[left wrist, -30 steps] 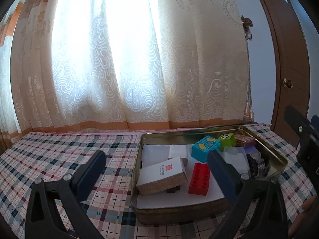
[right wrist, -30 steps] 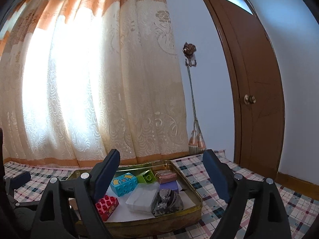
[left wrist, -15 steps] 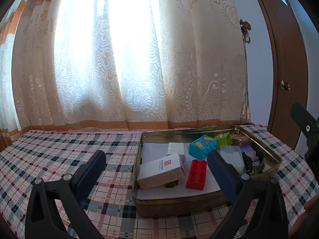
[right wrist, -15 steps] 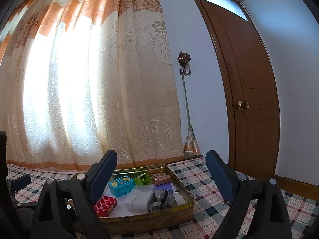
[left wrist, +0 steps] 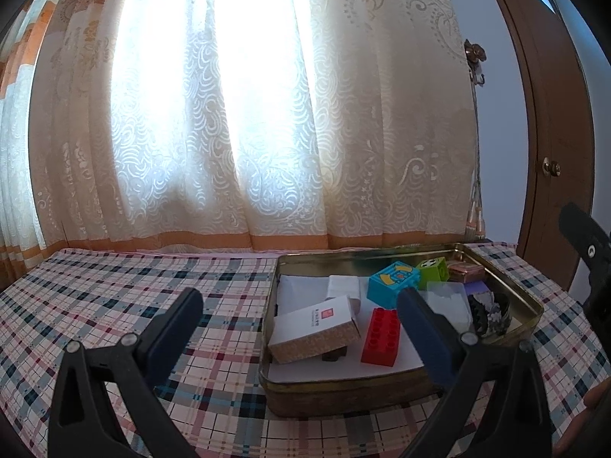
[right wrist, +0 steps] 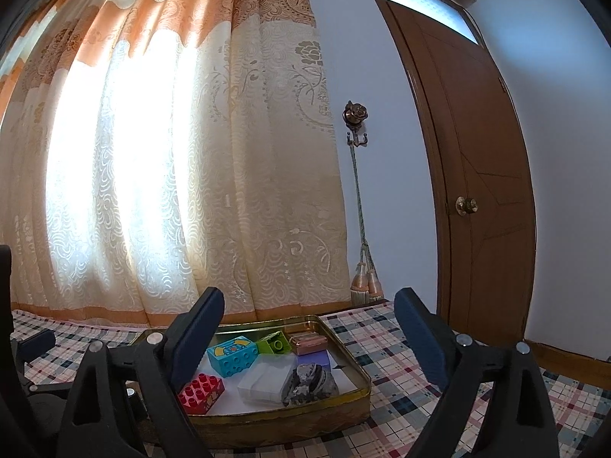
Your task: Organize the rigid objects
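On the plaid-clothed counter (left wrist: 160, 290), your left claw (left wrist: 298, 316) hangs spread wide and empty before the gold tin tray (left wrist: 530, 301); open cloth lies to its left. Your right claw (right wrist: 309, 328) also gapes empty, above the tray's near rim. Inside lie a red brick (left wrist: 382, 330), blue brick (left wrist: 393, 280), green brick (left wrist: 431, 269) and a white box (left wrist: 315, 328) whose red logo is unreadable. A lace curtain (left wrist: 244, 114) and brown door (right wrist: 485, 175) stand behind.

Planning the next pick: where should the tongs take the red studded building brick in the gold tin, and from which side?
Grip the red studded building brick across its two long smooth sides, coming from above. It lies flat, studs up, on the white paper in the gold metal tin, whose wall would likely block a low approach. The long sides look clear, though the brown-and-white cardboard box lies close on its left.
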`<state>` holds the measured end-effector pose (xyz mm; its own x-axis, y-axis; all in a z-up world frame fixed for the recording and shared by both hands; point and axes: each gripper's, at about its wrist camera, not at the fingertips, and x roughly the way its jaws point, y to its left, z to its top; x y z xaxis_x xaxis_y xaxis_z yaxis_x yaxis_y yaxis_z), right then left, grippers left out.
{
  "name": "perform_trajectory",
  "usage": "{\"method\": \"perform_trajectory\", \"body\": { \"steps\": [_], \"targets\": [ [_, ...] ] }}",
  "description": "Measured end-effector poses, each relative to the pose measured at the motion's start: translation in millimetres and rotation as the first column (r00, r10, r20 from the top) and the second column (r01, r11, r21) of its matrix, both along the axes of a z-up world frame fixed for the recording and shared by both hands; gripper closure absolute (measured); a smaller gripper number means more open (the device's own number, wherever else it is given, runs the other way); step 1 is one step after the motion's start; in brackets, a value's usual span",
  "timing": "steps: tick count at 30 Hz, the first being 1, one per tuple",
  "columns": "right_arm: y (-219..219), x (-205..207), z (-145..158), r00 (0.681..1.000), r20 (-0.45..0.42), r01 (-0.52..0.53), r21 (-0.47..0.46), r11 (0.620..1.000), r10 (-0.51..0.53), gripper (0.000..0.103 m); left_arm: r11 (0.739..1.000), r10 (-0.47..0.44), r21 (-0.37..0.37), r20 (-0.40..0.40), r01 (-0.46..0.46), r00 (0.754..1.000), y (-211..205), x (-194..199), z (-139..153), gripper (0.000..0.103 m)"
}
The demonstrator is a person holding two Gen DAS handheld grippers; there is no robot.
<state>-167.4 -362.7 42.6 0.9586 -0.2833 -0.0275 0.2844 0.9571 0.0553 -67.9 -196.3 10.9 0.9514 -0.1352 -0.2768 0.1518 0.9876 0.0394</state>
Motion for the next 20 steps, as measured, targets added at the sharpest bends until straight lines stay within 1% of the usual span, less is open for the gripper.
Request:
{"method": "perform_trajectory", "body": {
  "steps": [20],
  "targets": [
    [-1.5,2.9,0.4,1.0,-0.018,0.009,0.0,1.0,-0.009,0.01,1.0,-0.002,-0.009,-0.011,0.002,1.0,1.5,2.2,-0.7,0.0]
  ]
}}
